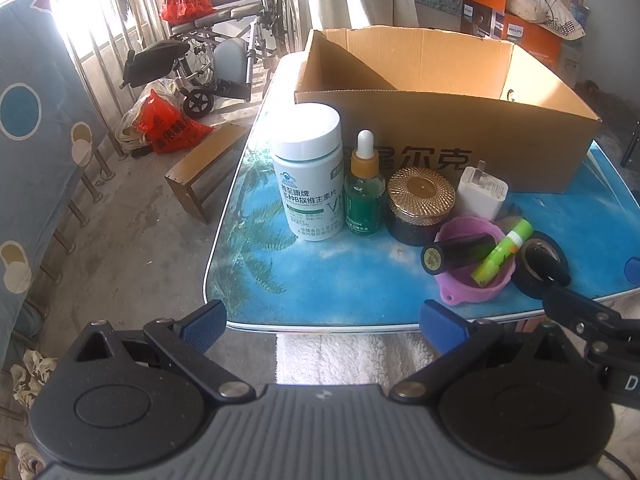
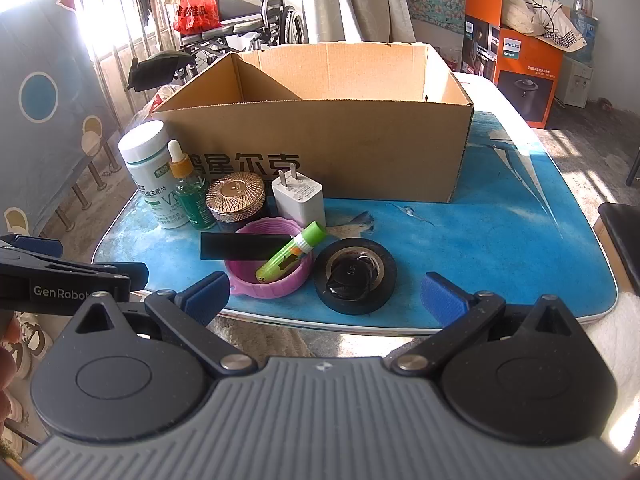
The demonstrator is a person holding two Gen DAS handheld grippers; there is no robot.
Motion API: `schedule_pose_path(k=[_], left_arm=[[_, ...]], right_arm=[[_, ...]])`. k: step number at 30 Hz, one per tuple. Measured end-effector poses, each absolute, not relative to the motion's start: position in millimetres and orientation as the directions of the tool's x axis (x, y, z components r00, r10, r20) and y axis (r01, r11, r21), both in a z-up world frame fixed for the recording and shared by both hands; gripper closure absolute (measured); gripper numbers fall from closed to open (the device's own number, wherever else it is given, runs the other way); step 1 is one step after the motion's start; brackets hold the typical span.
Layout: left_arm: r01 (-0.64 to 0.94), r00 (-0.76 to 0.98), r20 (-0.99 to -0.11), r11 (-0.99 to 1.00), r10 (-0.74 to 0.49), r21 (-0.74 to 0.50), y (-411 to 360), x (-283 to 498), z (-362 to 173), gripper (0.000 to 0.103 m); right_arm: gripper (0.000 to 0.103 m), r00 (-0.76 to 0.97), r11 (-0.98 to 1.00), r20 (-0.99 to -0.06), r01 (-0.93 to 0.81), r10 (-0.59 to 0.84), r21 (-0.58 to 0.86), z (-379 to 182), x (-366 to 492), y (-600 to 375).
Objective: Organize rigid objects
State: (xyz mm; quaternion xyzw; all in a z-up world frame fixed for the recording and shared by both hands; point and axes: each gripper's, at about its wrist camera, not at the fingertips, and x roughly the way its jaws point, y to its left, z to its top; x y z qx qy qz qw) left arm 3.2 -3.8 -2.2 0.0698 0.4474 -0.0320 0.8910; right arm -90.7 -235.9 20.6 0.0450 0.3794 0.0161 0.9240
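An open cardboard box (image 1: pixel 460 136) (image 2: pixel 340 152) stands at the back of the blue table. In front of it stand a white vitamin bottle (image 1: pixel 310 176) (image 2: pixel 150 172), a green dropper bottle (image 1: pixel 364 188) (image 2: pixel 188 188), a gold-lidded jar (image 1: pixel 420 204) (image 2: pixel 236 200) and a white charger plug (image 1: pixel 482 194) (image 2: pixel 299 198). A purple bowl (image 1: pixel 480 288) (image 2: pixel 276 284) holds a black tube (image 1: pixel 456 254) (image 2: pixel 244 246) and a green glue stick (image 1: pixel 502 252) (image 2: pixel 290 252). A black tape roll (image 1: pixel 540 264) (image 2: pixel 356 276) has a dark object inside. My left gripper (image 1: pixel 324 326) and right gripper (image 2: pixel 324 296) hover open at the table's near edge, holding nothing.
The blue printed table (image 2: pixel 500 240) has bare surface to the right of the box. A wheelchair (image 1: pixel 224 52), red bags (image 1: pixel 168 124) and a wooden stool (image 1: pixel 200 168) stand on the floor at the left. An orange Philips carton (image 2: pixel 520 68) sits at the back right.
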Motion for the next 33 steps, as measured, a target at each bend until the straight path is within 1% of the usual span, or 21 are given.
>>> schedule_pose_path(k=[6,8,11,14,17,20,23,26,27,29,30,31,32,33], left_arm=[[0.130,0.598,-0.802,0.988,-0.012,0.082,-4,3,-5,0.000],[0.147,0.609,-0.792,0.987,-0.038,0.065,-3,2,-4,0.000],[0.200,0.636,-0.764,0.979,-0.110,0.026,-7,-2,0,0.000],[0.269,0.668,-0.718,0.963,-0.195,-0.010,-11,-7,4,0.000],[0.376,0.699,-0.635,0.924,-0.328,-0.064,-19,-14,6,0.000],[0.457,0.691,-0.596,0.886,-0.409,-0.077,-31,-13,4,0.000],[0.510,0.681,-0.596,0.860,-0.426,-0.032,-51,-8,-1,0.000],[0.546,0.672,-0.601,0.837,-0.433,0.008,-70,-5,-7,0.001],[0.559,0.664,-0.605,0.829,-0.439,0.012,-74,-3,-10,0.002],[0.575,0.653,-0.613,0.818,-0.446,0.017,-82,-2,-14,0.012],[0.579,0.648,-0.617,0.815,-0.446,0.020,-85,-1,-16,0.016],[0.583,0.645,-0.621,0.812,-0.445,0.023,-88,-1,-18,0.024],[0.585,0.642,-0.626,0.810,-0.443,0.027,-90,-2,-20,0.032],[0.587,0.638,-0.633,0.809,-0.438,0.031,-91,-1,-22,0.036]], right_arm=[[0.001,0.708,0.996,-0.703,0.001,0.065,0.093,18,-88,-238],[0.001,0.712,0.995,-0.699,0.001,0.067,0.096,18,-87,-241],[0.001,0.730,0.993,-0.678,-0.010,0.089,0.120,19,-86,-253],[0.001,0.759,0.985,-0.641,-0.006,0.115,0.170,22,-85,-271],[0.001,0.793,0.971,-0.592,0.002,0.145,0.241,24,-85,-293],[0.001,0.810,0.940,-0.542,-0.031,0.222,0.339,24,-81,-309],[0.001,0.801,0.895,-0.512,-0.063,0.309,0.442,18,-70,-319],[0.006,0.780,0.873,-0.513,-0.085,0.359,0.480,10,-55,-318],[0.010,0.771,0.870,-0.519,-0.089,0.368,0.484,7,-51,-317],[0.016,0.751,0.863,-0.532,-0.099,0.391,0.495,0,-41,-313],[0.022,0.743,0.860,-0.536,-0.103,0.400,0.500,-3,-38,-311],[0.027,0.735,0.856,-0.540,-0.108,0.411,0.505,-6,-35,-309],[0.029,0.724,0.852,-0.546,-0.110,0.421,0.512,-10,-32,-308],[0.035,0.716,0.848,-0.550,-0.110,0.429,0.519,-14,-29,-306]])
